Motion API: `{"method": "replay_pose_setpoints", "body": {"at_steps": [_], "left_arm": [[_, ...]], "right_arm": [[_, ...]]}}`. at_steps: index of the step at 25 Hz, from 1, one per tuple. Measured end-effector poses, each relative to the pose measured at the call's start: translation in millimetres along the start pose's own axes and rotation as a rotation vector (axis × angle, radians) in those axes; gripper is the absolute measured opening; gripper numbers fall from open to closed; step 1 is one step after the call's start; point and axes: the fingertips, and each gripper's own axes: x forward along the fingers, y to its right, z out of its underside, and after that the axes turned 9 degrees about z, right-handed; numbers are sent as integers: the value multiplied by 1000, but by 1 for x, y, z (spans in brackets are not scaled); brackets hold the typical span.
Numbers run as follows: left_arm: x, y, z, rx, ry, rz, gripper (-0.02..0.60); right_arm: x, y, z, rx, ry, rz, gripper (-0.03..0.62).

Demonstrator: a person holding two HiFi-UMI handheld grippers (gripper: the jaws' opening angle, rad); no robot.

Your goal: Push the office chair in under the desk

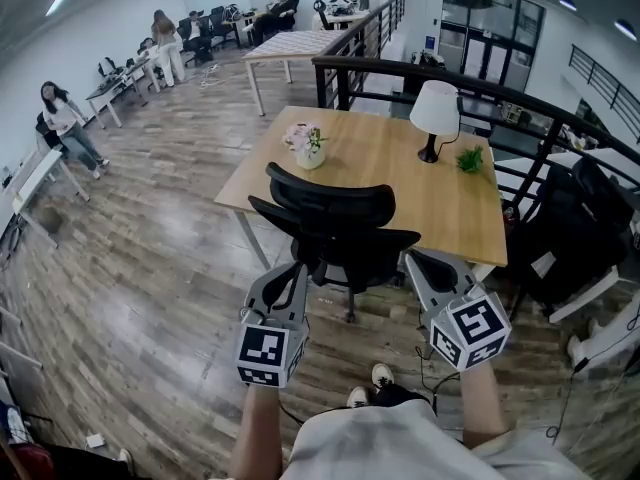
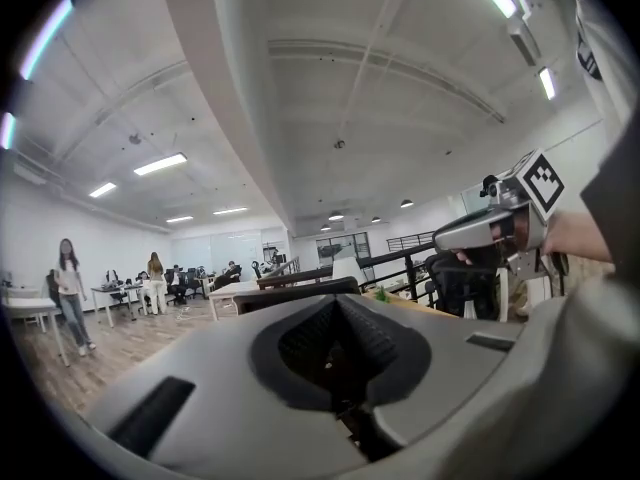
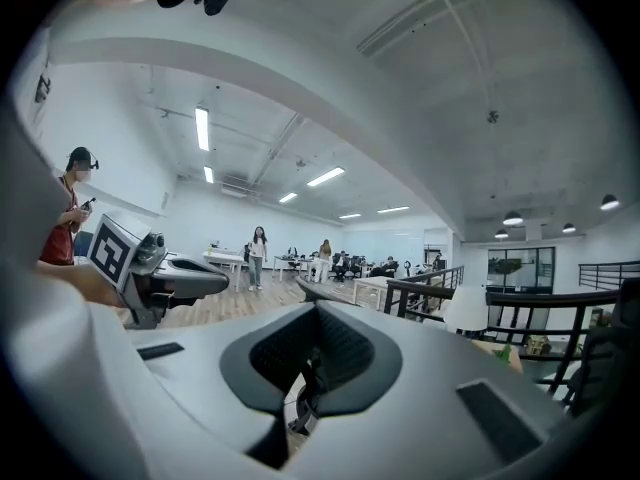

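So a big open-plan office is being shown here, with a grey-brown wood plank floor (image 1: 150, 288) running all the way back and long strip lights (image 2: 159, 164) being seen on the white ceiling. A light wooden desk on white legs (image 1: 400, 183) is being framed by a black metal railing (image 1: 395, 73) behind it and to the right. A white-shaded lamp on a black stand (image 1: 434, 116), a white pot of pink flowers (image 1: 306, 144) and a small green plant (image 1: 470, 159) are being carried on the desk top. The black mesh office chair with a headrest (image 1: 335, 230) is being kept on the floor right at the desk's near edge, its back turned to the camera; how far the seat is tucked under can't be told. The left gripper (image 1: 297, 268) is being held just at the chair's lower back, clenched shut on nothing, and the right gripper (image 1: 411, 259) is being held beside the seat's right side, likewise closed and empty; whether either is touching the chair can't be told. Further desks with seated and standing people (image 1: 165, 43) are being seen far back on the left. As for writing, only black-and-white square patterns are being shown on the marker cubes (image 1: 470, 330), and a blue sign on the far wall (image 1: 428, 42) is too small to be read.
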Motion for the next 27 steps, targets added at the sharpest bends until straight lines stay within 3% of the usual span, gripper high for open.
{"method": "replay_pose_setpoints", "body": {"at_steps": [27], "left_arm": [[1, -2, 14, -27, -22, 8, 29]], "right_arm": [[12, -11, 20, -20, -62, -45, 20]]}}
